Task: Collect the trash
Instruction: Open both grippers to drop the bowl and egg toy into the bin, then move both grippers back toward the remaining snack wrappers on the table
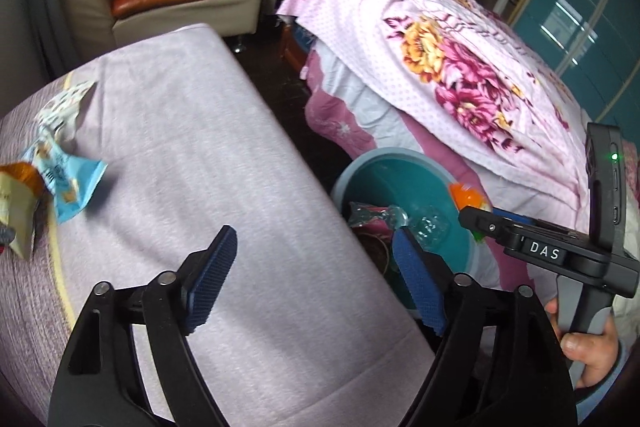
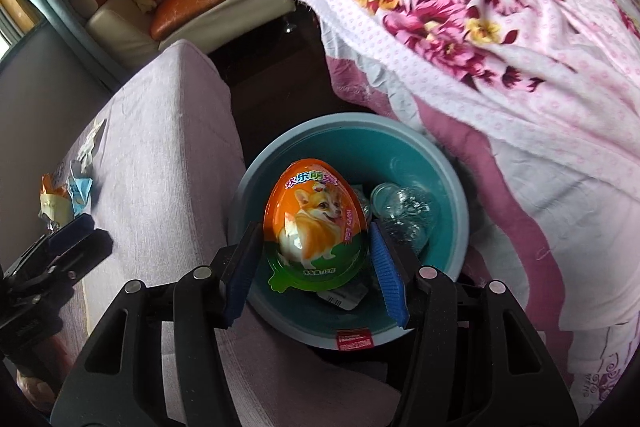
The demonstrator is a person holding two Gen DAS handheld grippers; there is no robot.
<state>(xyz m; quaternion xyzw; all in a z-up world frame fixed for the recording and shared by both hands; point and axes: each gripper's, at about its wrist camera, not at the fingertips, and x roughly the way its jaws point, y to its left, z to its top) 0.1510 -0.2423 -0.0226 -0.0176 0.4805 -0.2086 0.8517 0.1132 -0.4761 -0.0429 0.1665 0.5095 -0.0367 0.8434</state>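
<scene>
Presently the right gripper (image 2: 316, 259) hangs over the teal bin (image 2: 256, 179) with the orange egg-shaped package (image 2: 316, 223) between its blue pads; the left pad (image 2: 240, 279) appears to touch the package's edge, while a thin gap shows at the right pad (image 2: 386, 275), so I cannot tell whether the hold is firm or just let go. The package sits above the bin's middle, with a crushed clear bottle (image 2: 404, 215) and a small wrapper already lying inside. Judgement: to finish this drop well, spread the jaws evenly while the egg is centred over the opening, well clear of the rim nearest the lilac-covered surface (image 1: 200, 155), and lift straight up only once it has fallen free. The left gripper (image 1: 316, 275) is empty, its jaws wide apart, straddling the edge of that surface with the bin on its right. Farther left on the cloth lie the remaining pieces: a light-blue wrapper (image 1: 68, 183), an orange-and-white packet (image 1: 20, 203) touching it, and a white printed scrap (image 1: 64, 107) beyond. Judgement: the blue wrapper is thin and flat, so a low pinch at a raised edge would suit it.
</scene>
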